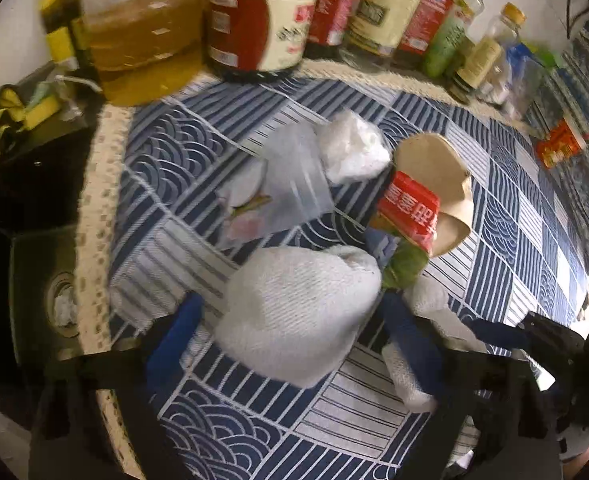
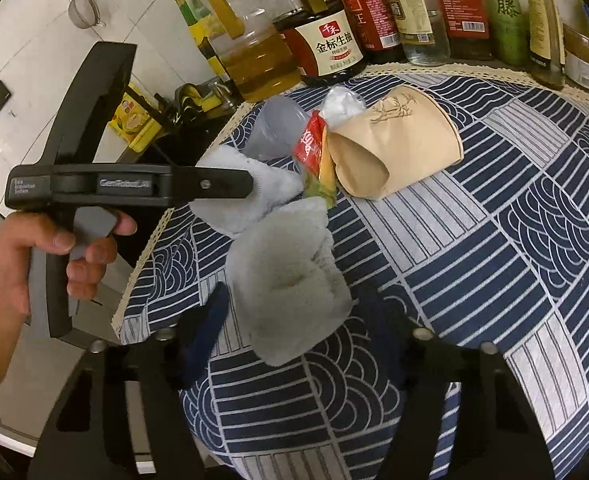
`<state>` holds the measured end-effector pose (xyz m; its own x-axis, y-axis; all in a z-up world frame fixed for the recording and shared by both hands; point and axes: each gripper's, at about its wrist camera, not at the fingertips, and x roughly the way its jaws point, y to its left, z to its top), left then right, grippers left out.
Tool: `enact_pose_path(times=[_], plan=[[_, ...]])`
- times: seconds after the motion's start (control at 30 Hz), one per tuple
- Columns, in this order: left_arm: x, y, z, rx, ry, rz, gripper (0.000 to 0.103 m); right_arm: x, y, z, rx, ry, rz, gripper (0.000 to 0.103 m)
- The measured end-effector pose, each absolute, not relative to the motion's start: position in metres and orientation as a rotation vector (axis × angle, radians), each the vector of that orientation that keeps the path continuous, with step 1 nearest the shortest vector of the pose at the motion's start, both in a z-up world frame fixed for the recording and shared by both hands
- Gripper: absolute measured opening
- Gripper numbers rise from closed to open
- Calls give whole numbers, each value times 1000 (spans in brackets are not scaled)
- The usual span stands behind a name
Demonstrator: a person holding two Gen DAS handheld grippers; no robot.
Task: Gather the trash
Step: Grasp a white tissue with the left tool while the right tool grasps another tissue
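Right gripper (image 2: pixel 302 316) and left gripper (image 1: pixel 294 312) jaws each straddle a white tissue wad (image 2: pixel 290 280); contact unclear; patterned worktop (image 2: pixel 494 240) blurs.

Bare patterned cloth (image 2: pixel 514 240) right of the trash heap (image 2: pixel 294 208); bottle row (image 2: pixel 414 12) along the back edge.

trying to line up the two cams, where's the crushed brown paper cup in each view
Left wrist: the brown paper cup lies right of centre, behind the red wrapper.
Right wrist: the cup lies upper centre, right of the wrapper.
Shared landmark: the dark soy sauce bottle at the back edge.
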<state>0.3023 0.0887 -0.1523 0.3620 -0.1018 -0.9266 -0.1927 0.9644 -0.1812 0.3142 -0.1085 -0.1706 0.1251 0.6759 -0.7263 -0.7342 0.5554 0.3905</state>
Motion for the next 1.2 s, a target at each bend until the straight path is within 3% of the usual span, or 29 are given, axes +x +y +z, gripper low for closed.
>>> enact_pose_path(times=[0.2, 0.43, 0.7, 1.2], plan=[[306, 87, -160, -281, 1223, 27, 53, 315, -111, -174, -77, 1018, 1029, 42], [299, 91, -153, -317, 1204, 19, 38, 309, -113, -170, -97, 995, 1028, 27], [280, 90, -139, -345, 1169, 16, 36, 294, -116, -157, -106, 933, 1013, 20], [223, 79, -107, -357, 1079, -4, 36, 253, -133, -134, -121, 852, 947, 18]])
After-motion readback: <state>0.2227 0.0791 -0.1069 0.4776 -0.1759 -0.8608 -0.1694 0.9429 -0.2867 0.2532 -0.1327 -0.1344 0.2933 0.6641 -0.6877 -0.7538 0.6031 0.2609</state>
